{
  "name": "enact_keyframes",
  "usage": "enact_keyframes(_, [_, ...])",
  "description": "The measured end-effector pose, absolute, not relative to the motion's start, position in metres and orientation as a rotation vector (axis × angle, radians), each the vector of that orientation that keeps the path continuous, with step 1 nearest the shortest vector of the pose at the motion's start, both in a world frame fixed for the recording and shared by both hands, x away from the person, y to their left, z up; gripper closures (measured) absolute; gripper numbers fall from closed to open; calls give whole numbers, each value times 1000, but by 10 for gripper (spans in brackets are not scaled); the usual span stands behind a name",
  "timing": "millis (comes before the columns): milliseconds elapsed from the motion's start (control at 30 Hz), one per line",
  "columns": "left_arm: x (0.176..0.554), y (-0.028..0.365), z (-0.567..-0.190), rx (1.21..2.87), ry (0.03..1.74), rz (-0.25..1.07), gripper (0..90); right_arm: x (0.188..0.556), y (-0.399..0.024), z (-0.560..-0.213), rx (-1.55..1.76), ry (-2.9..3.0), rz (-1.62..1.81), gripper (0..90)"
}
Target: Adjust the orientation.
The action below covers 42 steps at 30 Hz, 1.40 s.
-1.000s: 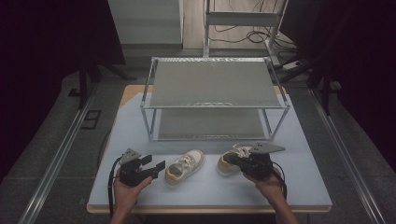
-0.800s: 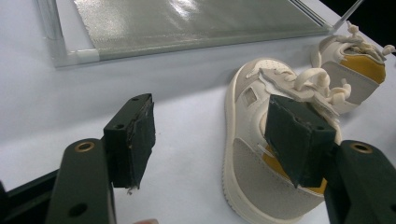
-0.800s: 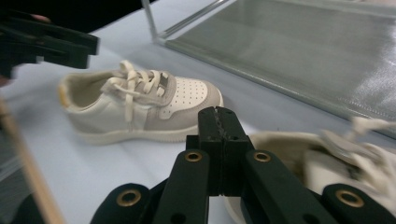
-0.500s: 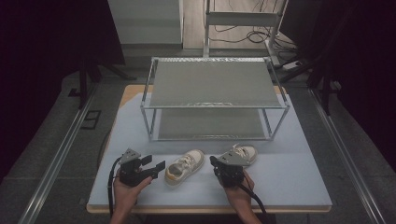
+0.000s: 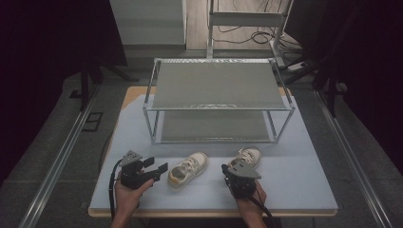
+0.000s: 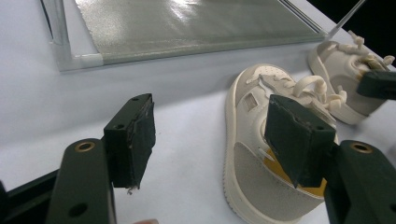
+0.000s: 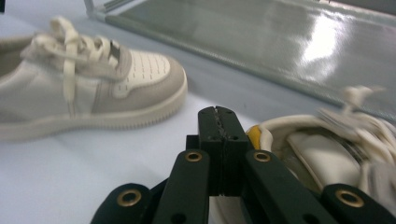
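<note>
On the desk [image 5: 294, 190], a two-tier metal rack [image 5: 216, 95] stands at the far side, both shelves bare. Near of it, two pale sneakers lie side by side on the desk surface: the left sneaker [image 5: 188, 170] near centre, the right sneaker [image 5: 246, 156] just beside it. The left hand-held gripper [image 5: 160, 168] rests left of the left sneaker with jaws spread wide, holding nothing; one pad [image 6: 299, 140] stands in front of that shoe's heel. The right hand-held gripper [image 5: 227, 170] sits at the near end of the right sneaker, jaws pressed fully together with nothing between them. Judged step: approach for pickup, neither shoe grasped. Next move calls for opening the right jaws, then seating them over the heel collar [image 7: 280, 133] before closing
</note>
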State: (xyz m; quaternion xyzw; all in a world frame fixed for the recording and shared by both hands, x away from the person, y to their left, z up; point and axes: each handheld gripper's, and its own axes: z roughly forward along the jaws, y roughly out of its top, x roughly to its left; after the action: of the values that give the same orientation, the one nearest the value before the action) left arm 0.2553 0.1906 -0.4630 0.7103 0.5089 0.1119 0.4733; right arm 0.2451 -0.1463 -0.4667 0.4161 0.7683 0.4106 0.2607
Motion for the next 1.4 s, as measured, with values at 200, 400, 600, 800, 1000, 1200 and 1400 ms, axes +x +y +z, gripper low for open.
enact_keyframes(200, [255,192,-462,1734,1247,276,335,232,-167,-466,1117,2093,1143,899])
enact_keyframes(400, [255,189,-463,1742,1247,273,336,221,-195,-466,1139,2110,1143,899])
enact_keyframes(600, [255,188,-464,1741,1251,272,336,216,-219,-468,1158,2102,1150,899])
enact_keyframes(800, [255,189,-464,1743,1253,273,336,214,-243,-474,1207,2079,1104,899])
enact_keyframes(1000, [255,188,-465,1748,1253,271,336,213,-275,-475,1267,2004,1066,899])
enact_keyframes(1200, [255,189,-466,1750,1256,271,336,218,-293,-477,1301,1973,1057,898])
enact_keyframes(1400, [255,190,-466,1751,1255,269,340,216,-299,-479,1300,1989,1136,820])
